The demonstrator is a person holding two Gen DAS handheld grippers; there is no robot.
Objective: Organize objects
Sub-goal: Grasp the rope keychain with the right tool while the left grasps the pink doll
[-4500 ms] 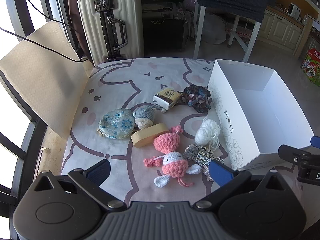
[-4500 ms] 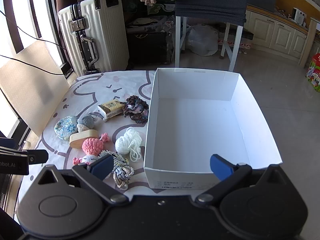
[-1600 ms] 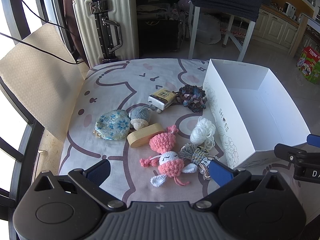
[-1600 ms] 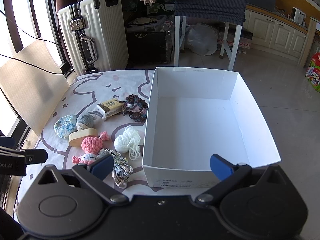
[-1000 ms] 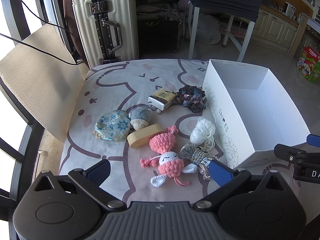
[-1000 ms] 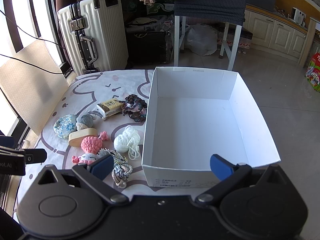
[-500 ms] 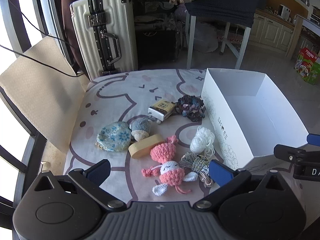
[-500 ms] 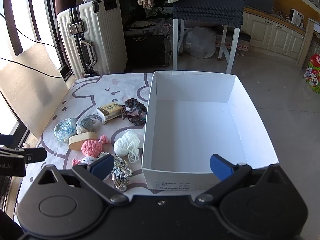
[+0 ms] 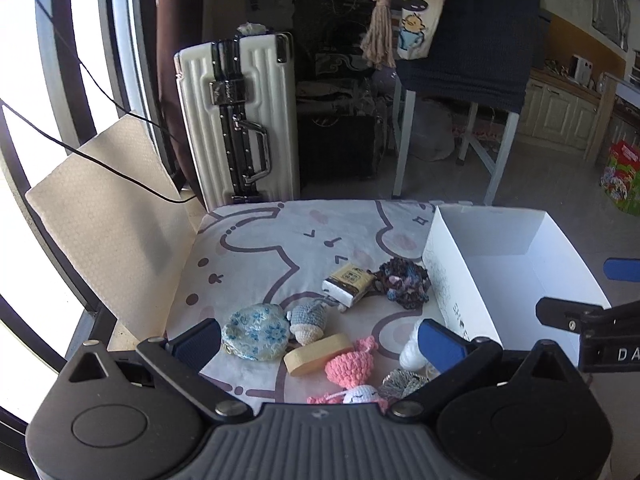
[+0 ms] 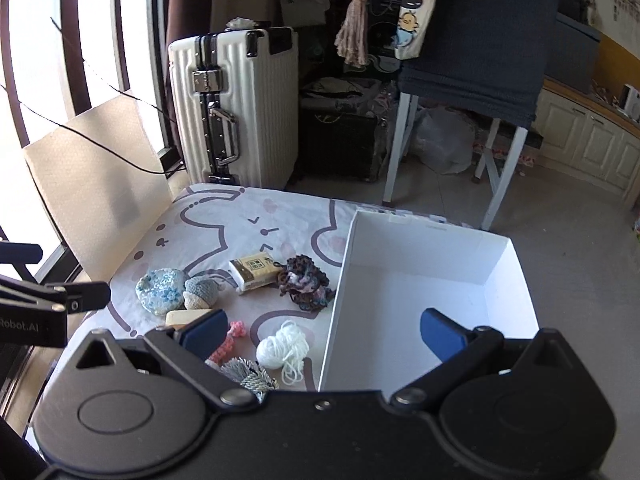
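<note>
Nothing grabbed yet: left gripper (image 9: pixel 320 338) and right gripper (image 10: pixel 324 330) both spread wide and empty, trinkets like the pink crochet doll (image 9: pixel 352 364) between the left fingers, empty white box (image 10: pixel 420 280) ahead of the right, probably waiting to receive everything.

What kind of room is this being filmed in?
Most likely someone's home: a white hard-shell suitcase stands by the window, cream kitchen cabinets line the far wall, and a cartoon-print cloth covers the table.
</note>
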